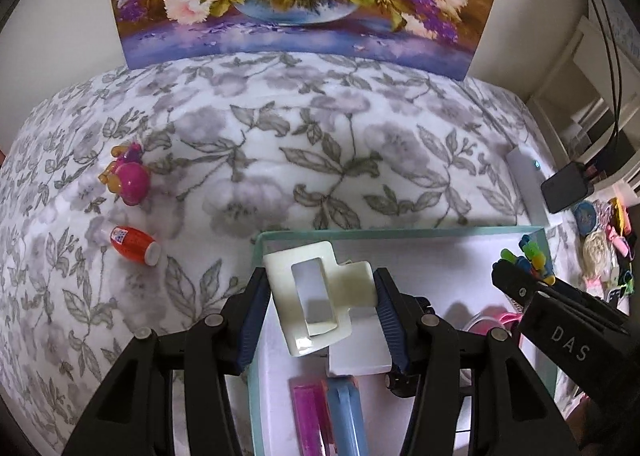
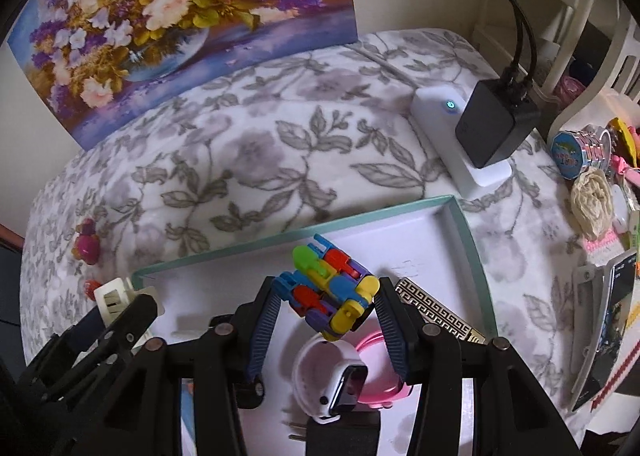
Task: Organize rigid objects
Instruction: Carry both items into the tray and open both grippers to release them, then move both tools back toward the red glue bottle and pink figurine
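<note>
Your left gripper [image 1: 320, 308] is clamped on the cream hair claw clip [image 1: 316, 296], both pads pressing its sides. The clip hangs over the near-left corner of the teal-rimmed tray [image 1: 400, 232], just inside the rim, and its long axis runs top-to-bottom in the left wrist view, crosswise to the squeeze. So the drop spot lies straight below the jaws, inside the tray.

Your right gripper [image 2: 326, 308] is clamped on the multicolour block toy [image 2: 328, 292], which bulges well past the fingertips. It hangs over the tray's middle [image 2: 440, 211], above the white-and-pink smartwatch [image 2: 340, 372]. The watch sits directly under the toy, so my read is that a straight drop lands on it; the bare tray floor toward the far rim looks like the safer spot.

The left gripper is the nearer one to the 2 items outside the tray, left of it on the floral blanket [image 1: 280, 143]: the pink round toy [image 1: 130, 177] and the orange bottle [image 1: 134, 246].

Hard to read:
- Tray's near edge is cut off in both views.
- A pink bar [image 1: 310, 416] and a blue bar [image 1: 346, 416] lie in the tray below the clip, ends hidden.
- A gold-patterned strip [image 2: 440, 316] is partly behind the right finger.
- The clutter right of the tray is too blurred to sort.
</note>
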`<move>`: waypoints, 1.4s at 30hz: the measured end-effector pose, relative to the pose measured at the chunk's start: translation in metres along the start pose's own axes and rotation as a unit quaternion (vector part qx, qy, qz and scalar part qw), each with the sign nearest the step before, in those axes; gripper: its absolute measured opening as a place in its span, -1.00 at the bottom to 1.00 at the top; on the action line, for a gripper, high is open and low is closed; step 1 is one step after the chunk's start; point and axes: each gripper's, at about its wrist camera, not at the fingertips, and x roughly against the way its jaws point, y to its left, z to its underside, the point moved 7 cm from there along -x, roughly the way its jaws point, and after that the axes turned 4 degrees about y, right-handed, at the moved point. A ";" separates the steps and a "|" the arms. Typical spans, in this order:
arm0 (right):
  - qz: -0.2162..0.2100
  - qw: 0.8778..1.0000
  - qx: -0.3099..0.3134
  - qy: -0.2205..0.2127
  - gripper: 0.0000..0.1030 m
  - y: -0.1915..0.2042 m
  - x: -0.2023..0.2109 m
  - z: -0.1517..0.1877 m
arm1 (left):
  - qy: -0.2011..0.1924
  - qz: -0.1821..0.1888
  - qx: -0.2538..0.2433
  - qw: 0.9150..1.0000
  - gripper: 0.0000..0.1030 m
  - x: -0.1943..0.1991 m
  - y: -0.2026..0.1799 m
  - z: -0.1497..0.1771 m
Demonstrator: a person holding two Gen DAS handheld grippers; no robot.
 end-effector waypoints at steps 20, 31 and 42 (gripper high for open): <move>0.006 0.999 0.007 0.047 0.02 0.000 -0.034 0.013 | 0.026 -0.008 -0.011 1.000 0.05 -0.020 -0.004 0.011; 0.025 0.999 0.012 0.037 0.27 0.002 -0.022 0.007 | 0.024 -0.004 -0.009 1.000 0.14 -0.008 -0.003 0.005; 0.009 1.000 0.019 -0.008 0.34 0.016 0.013 -0.004 | 0.005 -0.011 0.034 0.999 0.42 0.014 0.023 -0.009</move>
